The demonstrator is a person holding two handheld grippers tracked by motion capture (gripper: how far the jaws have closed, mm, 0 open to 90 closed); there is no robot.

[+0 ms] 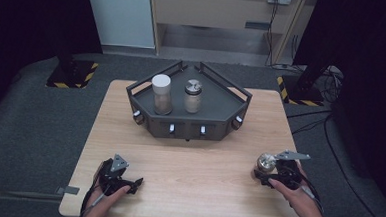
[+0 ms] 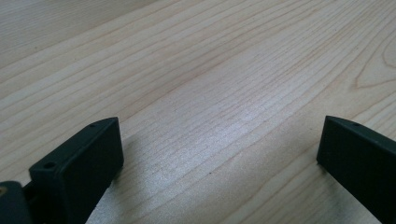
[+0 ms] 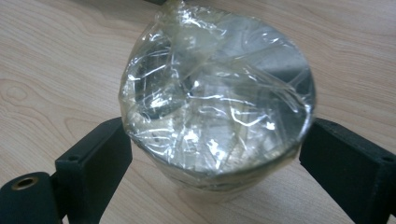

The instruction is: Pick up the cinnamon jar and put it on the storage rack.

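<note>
**Tech A:** Jar properties, please. What handling should be assumed?

**Tech B:** Rigid body, likely glass, with a metal lid wrapped in crinkled clear film. Judge it moderately heavy, hard and breakable if dropped. The film makes the top slick, so a grip there may slip.

**Tech A:** Recommended hold point?

**Tech B:** On the side wall just below the lid rim, pads opposed across the widest line. Avoid the loose film folds.

**Tech A:** Location of the jar?

**Tech B:** Standing upright on the table, at the near right, roughly 4 o'clock from the tray. Two other jars stand in that tray.

**Tech A:** Position relative to the right claw?

**Tech B:** In the right gripper view the jar sits between the jaws, one at 9 o'clock and one at 3 o'clock. Both pads look to be at the wall or just beside it; firm contact is not confirmed, so treat the claw as apart around the jar, not clamped.

**Tech A:** Left claw?

**Tech B:** Jaws wide apart over bare wood, nothing between them.
</note>
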